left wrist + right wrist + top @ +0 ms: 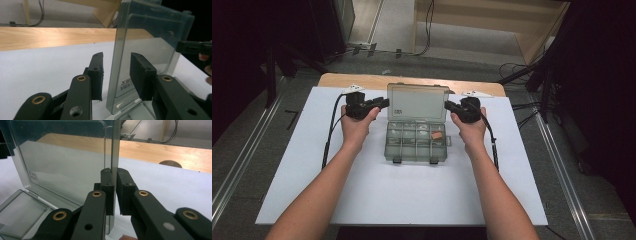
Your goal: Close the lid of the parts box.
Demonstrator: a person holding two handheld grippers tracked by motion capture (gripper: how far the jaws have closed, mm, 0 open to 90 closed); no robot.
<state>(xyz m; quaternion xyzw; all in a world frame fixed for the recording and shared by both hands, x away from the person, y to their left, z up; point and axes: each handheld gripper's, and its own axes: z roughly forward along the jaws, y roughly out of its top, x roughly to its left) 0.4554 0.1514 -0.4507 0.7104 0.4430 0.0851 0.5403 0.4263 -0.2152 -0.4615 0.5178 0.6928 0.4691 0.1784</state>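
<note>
Upright lid of the clear grey plastic compartment box [62,165] is pinched at its right edge by the right gripper [113,192]. Left gripper [116,75] is spread, the lid's left edge standing between its jaws untouched.

A clear plastic box [417,135] sits mid-way on the white surface [377,190], its lid [417,102] raised at the far side. The left tongs [381,104] reach the lid's left edge; the right tongs [451,106] reach its right edge. A small brown piece [437,134] lies in one compartment on the box's right side.
</note>
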